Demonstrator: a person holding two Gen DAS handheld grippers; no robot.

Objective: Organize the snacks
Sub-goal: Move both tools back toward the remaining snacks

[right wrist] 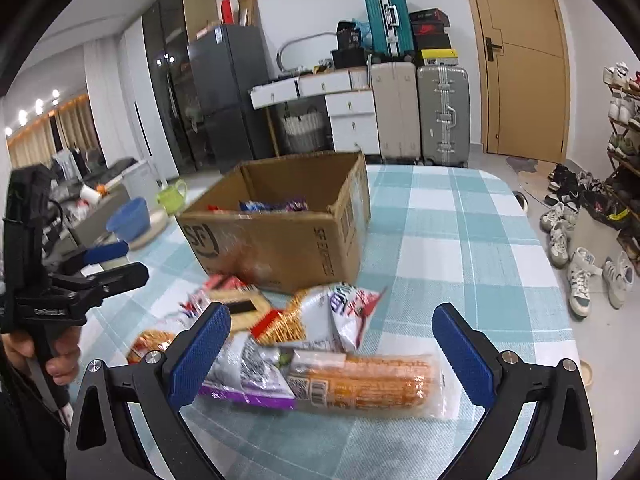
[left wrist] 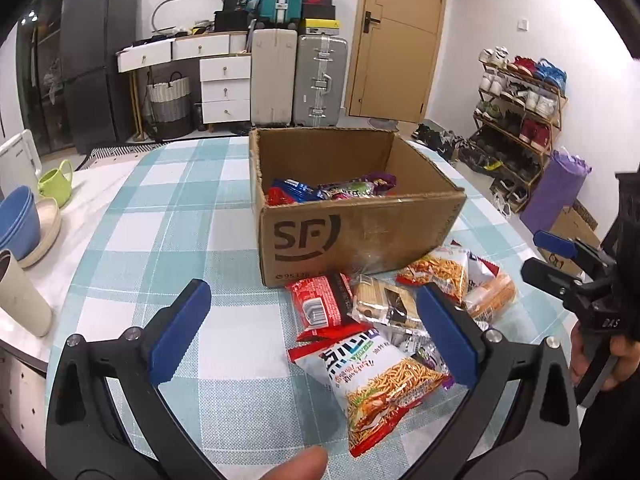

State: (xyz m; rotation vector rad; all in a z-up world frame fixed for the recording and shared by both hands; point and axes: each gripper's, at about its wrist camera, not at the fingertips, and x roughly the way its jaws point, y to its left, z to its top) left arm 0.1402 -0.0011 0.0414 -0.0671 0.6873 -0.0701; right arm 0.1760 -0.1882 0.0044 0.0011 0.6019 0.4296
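Just ahead of the wide-open, empty right tongs (right wrist: 331, 350), the orange packet (right wrist: 370, 380) lies crosswise on the desk (right wrist: 460, 240), nearer than to the equally open, empty left tongs (left wrist: 314, 332).

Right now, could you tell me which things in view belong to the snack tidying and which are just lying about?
Belongs to the job:
cardboard box, already holding some snacks
loose snack packets in front of it
left gripper and right gripper, both open

Just lying about:
green watering can
blue bowls
beige cup
suitcases
shoe rack
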